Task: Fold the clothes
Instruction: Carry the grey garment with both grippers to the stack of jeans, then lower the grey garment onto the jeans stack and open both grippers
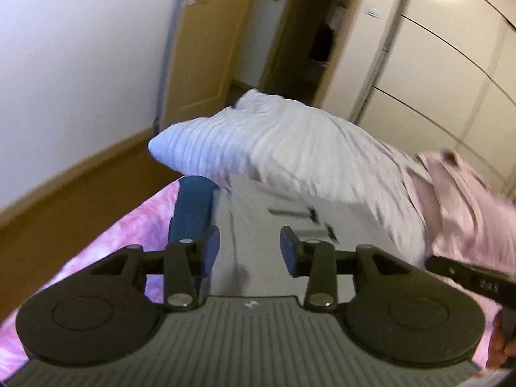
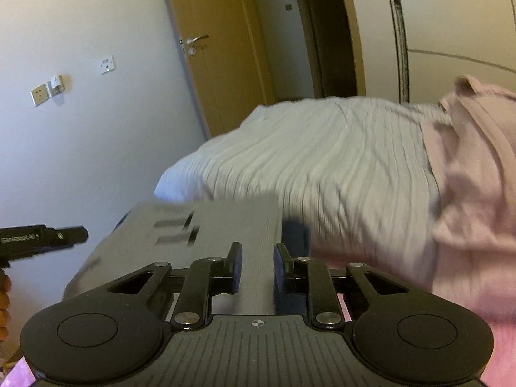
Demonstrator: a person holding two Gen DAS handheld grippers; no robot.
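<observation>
A flat grey garment with dark printed marks lies on the bed. My left gripper hovers over its near part, blue pads wide apart and nothing between them. A folded blue garment sits just past the left finger. In the right wrist view the same grey garment lies under my right gripper. Its jaws stand a narrow gap apart, with grey cloth showing below the gap. A pink garment is heaped on the right. Both views are motion-blurred.
A white ribbed pillow lies across the bed behind the clothes. The bed has a pink mottled cover; its edge and the wooden floor are to the left. A door and wardrobe panels stand beyond.
</observation>
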